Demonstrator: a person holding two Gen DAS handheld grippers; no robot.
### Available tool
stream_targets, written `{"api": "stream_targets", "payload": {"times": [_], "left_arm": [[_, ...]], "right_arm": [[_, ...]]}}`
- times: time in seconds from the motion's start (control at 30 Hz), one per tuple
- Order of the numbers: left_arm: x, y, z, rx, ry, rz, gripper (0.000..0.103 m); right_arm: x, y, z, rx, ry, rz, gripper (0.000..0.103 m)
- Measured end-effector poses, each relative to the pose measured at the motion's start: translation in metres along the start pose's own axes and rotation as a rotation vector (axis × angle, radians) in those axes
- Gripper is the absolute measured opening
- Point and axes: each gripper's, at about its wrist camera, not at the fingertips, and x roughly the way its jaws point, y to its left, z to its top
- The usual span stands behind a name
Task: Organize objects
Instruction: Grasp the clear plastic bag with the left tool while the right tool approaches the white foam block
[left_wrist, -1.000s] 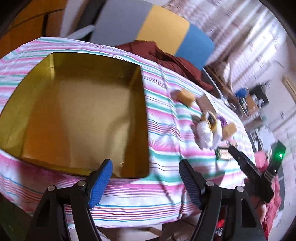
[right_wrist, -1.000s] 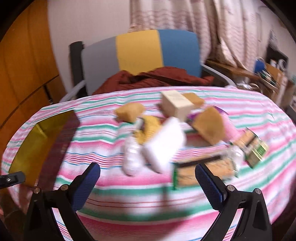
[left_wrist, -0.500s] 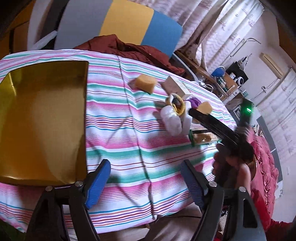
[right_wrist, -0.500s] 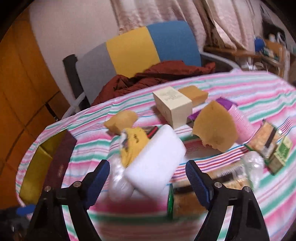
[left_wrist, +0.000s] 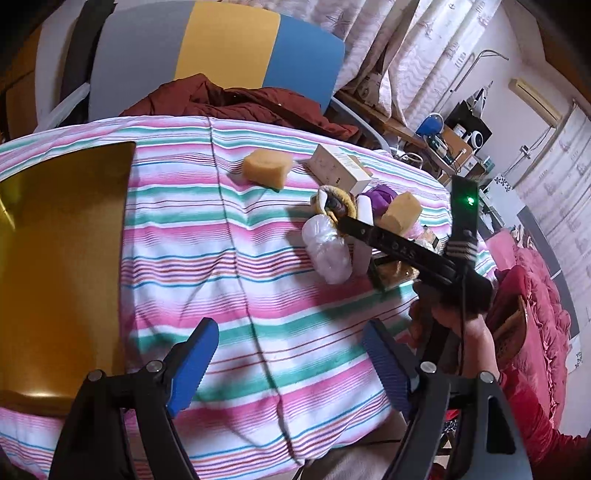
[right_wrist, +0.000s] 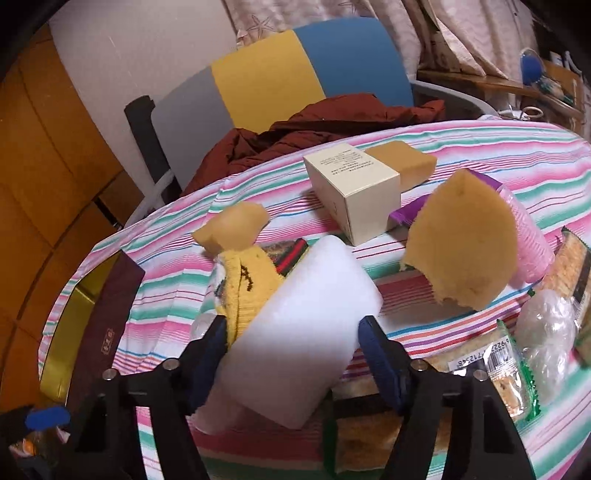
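A right gripper (right_wrist: 291, 354) closes in on a white foam block (right_wrist: 306, 332) amid a heap of household odds and ends on a striped tablecloth (left_wrist: 229, 258), its jaws spread to either side of the block and not visibly pressing it, apparently the opening pick of a tidy-up. The block leans tilted on the pile, against a yellow knitted item (right_wrist: 245, 284) and over a snack packet (right_wrist: 480, 373), its long axis running from the gripper's near left up toward the far right, and the fingers straddle its narrower width, which looks like the sensible way to take it. The left gripper (left_wrist: 291, 365) hangs over bare cloth with its jaws wide apart and nothing between them, seemingly held clear while the other works. A gold tin (left_wrist: 55, 258) sits open at the table's left end, well apart from the pile and the likely destination for the clutter. A cream carton (right_wrist: 352, 188) and torn sponge pieces (right_wrist: 461, 254) wait beyond the block
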Motion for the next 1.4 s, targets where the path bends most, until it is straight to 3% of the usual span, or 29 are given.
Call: {"api": "stream_targets", "payload": {"times": [0.23, 0.57, 0.8, 0.93, 1.03, 1.2, 1.3, 1.4], "left_arm": [[0.017, -0.002, 0.013, -0.059, -0.020, 0.002, 0.081], [0.073, -0.040, 0.036, 0.038, 0.012, -0.002, 0.080], [0.128, -0.038, 0.047, -0.034, 0.094, -0.055, 0.046], [0.131, -0.037, 0.045, 0.003, 0.055, -0.071, 0.037], [0.128, -0.034, 0.041, 0.047, 0.026, -0.073, 0.034], [0.116, -0.020, 0.032, 0.082, -0.040, 0.020, 0.033], [0.115, -0.005, 0.025, 0.099, -0.059, 0.085, 0.033], [0.109, 0.016, 0.021, 0.016, -0.082, 0.002, 0.029]], "right_arm": [[-0.026, -0.020, -0.009, 0.041, -0.038, 0.001, 0.063], [-0.056, -0.041, -0.017, 0.074, -0.066, -0.025, 0.062], [-0.059, -0.035, -0.020, 0.051, -0.068, -0.034, 0.065], [-0.058, -0.032, -0.021, 0.036, -0.067, -0.042, 0.066], [-0.056, -0.029, -0.021, 0.024, -0.062, -0.047, 0.066], [-0.059, -0.025, -0.019, 0.020, -0.078, -0.042, 0.077], [-0.056, -0.020, -0.016, 0.012, -0.072, -0.035, 0.078], [-0.048, -0.013, -0.013, -0.007, -0.049, -0.044, 0.078]]}}
